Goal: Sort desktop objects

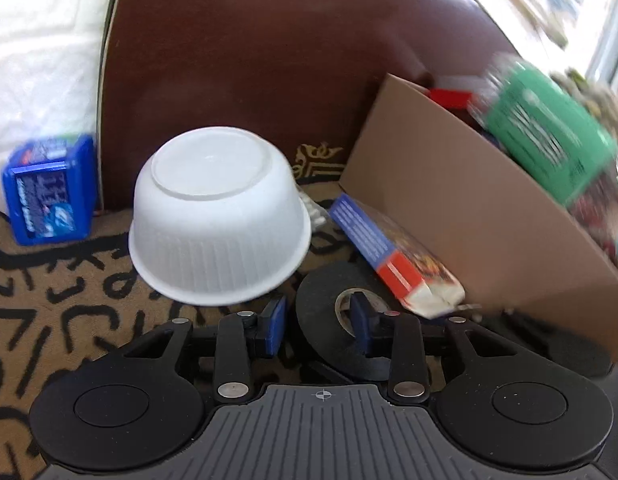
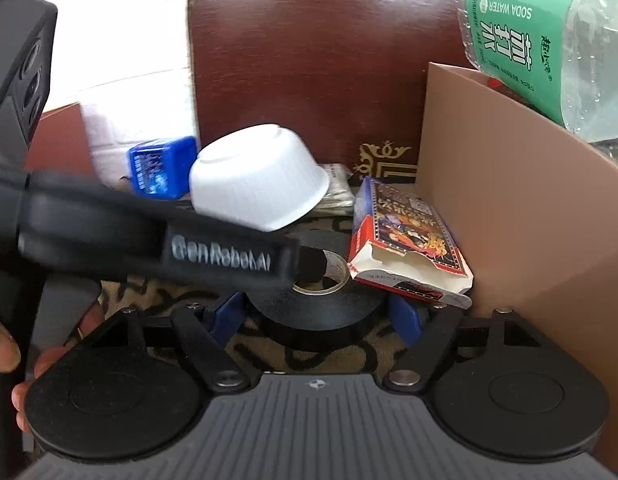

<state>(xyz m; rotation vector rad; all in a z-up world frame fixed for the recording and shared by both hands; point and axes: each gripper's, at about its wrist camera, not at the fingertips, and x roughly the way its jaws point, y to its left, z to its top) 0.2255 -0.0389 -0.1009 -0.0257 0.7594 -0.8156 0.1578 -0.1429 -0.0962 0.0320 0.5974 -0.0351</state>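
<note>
A black tape roll (image 1: 321, 300) (image 2: 317, 308) lies flat on the patterned cloth. My left gripper (image 1: 319, 322) straddles the roll's left wall, one blue pad in the hole and one outside, with small gaps at both pads. In the right wrist view its black finger (image 2: 221, 254) crosses from the left and ends over the hole. My right gripper (image 2: 317, 314) stands open around the whole roll, a blue pad close on each side. An upturned white bowl (image 1: 217, 216) (image 2: 257, 180) leans just behind the roll.
A torn red and blue card box (image 1: 397, 256) (image 2: 405, 248) lies against a cardboard box (image 1: 469, 216) (image 2: 529, 220) holding a green soda water bottle (image 1: 549, 132) (image 2: 517, 40). A blue pack (image 1: 49, 188) (image 2: 161, 166) stands left. A dark wooden panel (image 1: 249, 60) closes the back.
</note>
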